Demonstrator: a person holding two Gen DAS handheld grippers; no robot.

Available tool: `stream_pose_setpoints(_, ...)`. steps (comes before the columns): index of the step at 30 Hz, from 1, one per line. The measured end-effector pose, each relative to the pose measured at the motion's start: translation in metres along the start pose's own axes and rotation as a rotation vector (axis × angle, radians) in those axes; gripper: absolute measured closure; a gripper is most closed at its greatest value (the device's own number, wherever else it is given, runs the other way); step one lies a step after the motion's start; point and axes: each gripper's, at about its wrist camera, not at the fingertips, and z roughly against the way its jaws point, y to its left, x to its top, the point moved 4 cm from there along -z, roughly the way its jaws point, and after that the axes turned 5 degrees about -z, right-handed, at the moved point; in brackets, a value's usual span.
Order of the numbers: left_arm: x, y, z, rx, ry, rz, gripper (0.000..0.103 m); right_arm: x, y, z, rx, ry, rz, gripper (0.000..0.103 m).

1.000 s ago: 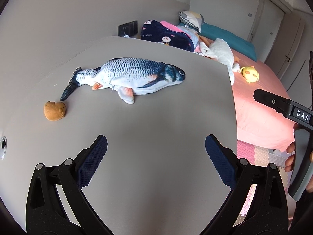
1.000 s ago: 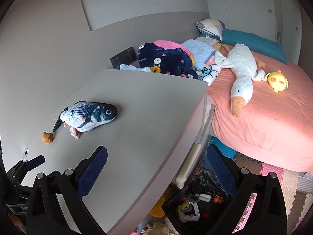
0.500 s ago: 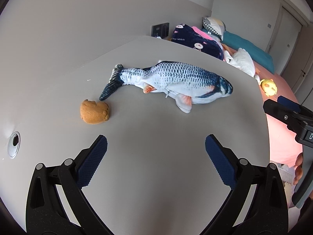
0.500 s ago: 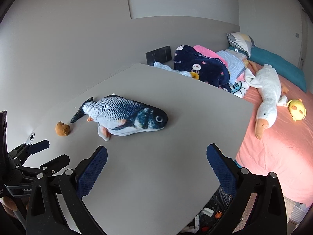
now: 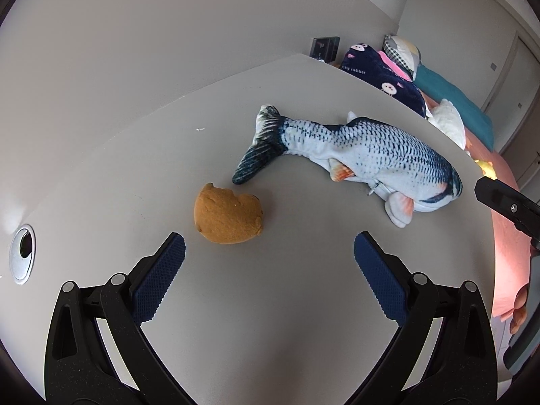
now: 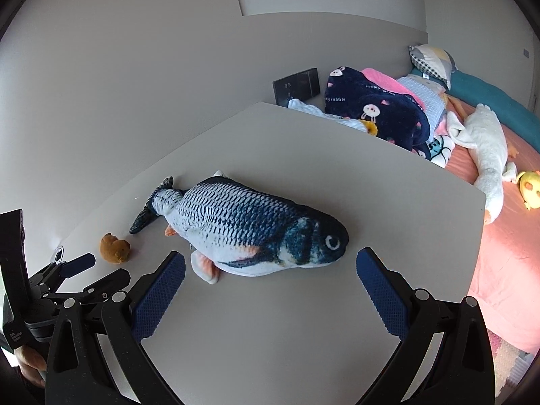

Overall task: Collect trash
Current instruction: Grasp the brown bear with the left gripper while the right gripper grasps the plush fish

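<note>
A small brown plush toy lies on the grey table, just beyond my open left gripper, nearer its left finger. A large plush fish lies behind it, tail toward the brown toy. In the right wrist view the fish lies just ahead of my open, empty right gripper, head to the right; the brown toy sits left of it, with the left gripper beside it. The right gripper's tip shows at the right edge of the left wrist view.
A round cable hole sits in the table at the left. The wall runs behind the table. Past the table's right edge is a pink bed with a white goose plush, a yellow toy and a dark blue blanket.
Both grippers have moved forward and left over the table. The brown toy and the fish are now much closer. The bin on the floor has left the right wrist view.
</note>
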Motion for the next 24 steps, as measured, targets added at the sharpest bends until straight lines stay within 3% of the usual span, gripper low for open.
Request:
stream_pose_setpoints(11,0.013,0.015,-0.013,0.046,-0.005,-0.004,0.008,0.024,0.024,-0.039,-0.048,0.042,0.039,0.002)
stream_pose_setpoints(14,0.015,0.016,-0.016,0.06,0.005,-0.014,0.016,0.028,0.029,-0.051,-0.058,0.044,0.058,0.002)
stream_pose_setpoints(16,0.015,0.017,-0.018,0.055,0.013,-0.017,0.026,0.028,0.031,-0.059,-0.072,0.047,0.065,0.002)
stream_pose_setpoints(19,0.012,0.021,-0.023,0.055,0.036,-0.019,0.039,0.027,0.03,-0.072,-0.142,0.072,0.06,0.002)
stream_pose_setpoints(24,0.01,0.022,-0.023,0.071,0.038,-0.036,0.045,0.02,0.024,-0.086,-0.125,0.105,0.031,0.008)
